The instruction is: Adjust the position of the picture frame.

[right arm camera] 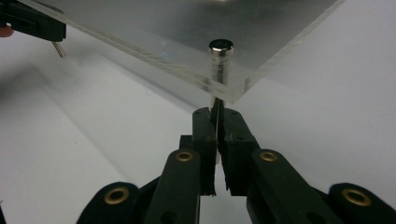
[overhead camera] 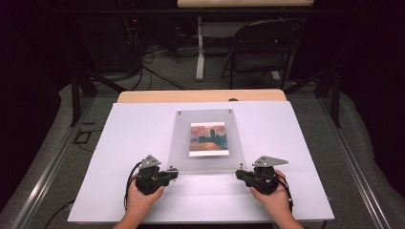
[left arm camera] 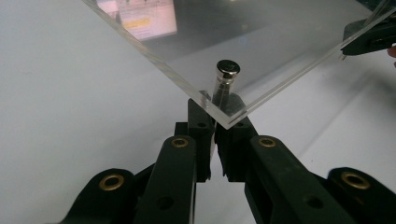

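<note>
A: Starting at the left, what has the left gripper [overhead camera: 175,170] got?

B: Its jaws are closed tight at the near left corner of the clear frame [overhead camera: 206,162], pinching the stem of the left metal pin [left arm camera: 225,80] that goes through that corner.

A: And the frame itself?

B: It lies in the middle of the white surface [overhead camera: 119,143], with a small painted picture [overhead camera: 208,139] inside it. Two more pins sit at its far corners. In both gripper views the near edge looks raised off the surface.

A: The right side?

B: The right gripper [overhead camera: 239,173] mirrors it: jaws closed on the stem of the right metal pin [right arm camera: 219,58] at the near right corner.

A: So which step is this?

B: I'd say working the near pins, probably unscrewing or pulling them. The next move calls for steady, even handling by both hands, so the frame doesn't twist or drop.
</note>
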`<state>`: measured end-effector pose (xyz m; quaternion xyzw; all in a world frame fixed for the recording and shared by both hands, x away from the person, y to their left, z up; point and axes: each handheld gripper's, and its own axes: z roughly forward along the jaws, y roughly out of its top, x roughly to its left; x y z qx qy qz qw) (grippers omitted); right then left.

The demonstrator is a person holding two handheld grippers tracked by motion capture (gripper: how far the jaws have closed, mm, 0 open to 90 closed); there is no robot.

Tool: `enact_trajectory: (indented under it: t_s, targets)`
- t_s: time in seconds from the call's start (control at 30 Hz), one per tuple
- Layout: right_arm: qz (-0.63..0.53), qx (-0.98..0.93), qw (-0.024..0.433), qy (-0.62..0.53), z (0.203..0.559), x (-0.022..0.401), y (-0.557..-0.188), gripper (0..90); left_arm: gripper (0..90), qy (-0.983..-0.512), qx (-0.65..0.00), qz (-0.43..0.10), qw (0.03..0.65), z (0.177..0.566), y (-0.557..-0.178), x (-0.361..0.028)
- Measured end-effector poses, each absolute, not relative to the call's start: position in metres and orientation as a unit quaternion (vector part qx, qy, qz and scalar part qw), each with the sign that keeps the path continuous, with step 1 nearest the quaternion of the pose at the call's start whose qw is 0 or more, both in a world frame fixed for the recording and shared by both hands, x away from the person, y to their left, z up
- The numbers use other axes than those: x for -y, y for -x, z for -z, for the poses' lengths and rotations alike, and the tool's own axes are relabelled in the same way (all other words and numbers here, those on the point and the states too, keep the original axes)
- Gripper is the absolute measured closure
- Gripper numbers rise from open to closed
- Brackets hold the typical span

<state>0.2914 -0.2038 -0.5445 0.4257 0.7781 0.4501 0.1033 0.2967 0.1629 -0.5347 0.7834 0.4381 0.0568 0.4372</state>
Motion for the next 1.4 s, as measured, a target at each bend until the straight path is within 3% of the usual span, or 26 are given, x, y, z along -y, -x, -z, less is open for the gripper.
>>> enact_trajectory:
  t_s: [0.7, 1.4]
  targets:
    - [-0.452, -0.76, 0.088, -0.46, 0.535, 0.201, -0.339, 84.1, 84.2, -0.76, -0.473, -0.066, 0.442, 0.528, -0.342, -0.163]
    - [-0.445, -0.76, 0.103, -0.462, 0.555, 0.195, -0.339, 84.0, 83.4, -0.761, -0.482, -0.071, 0.428, 0.546, -0.346, -0.163]
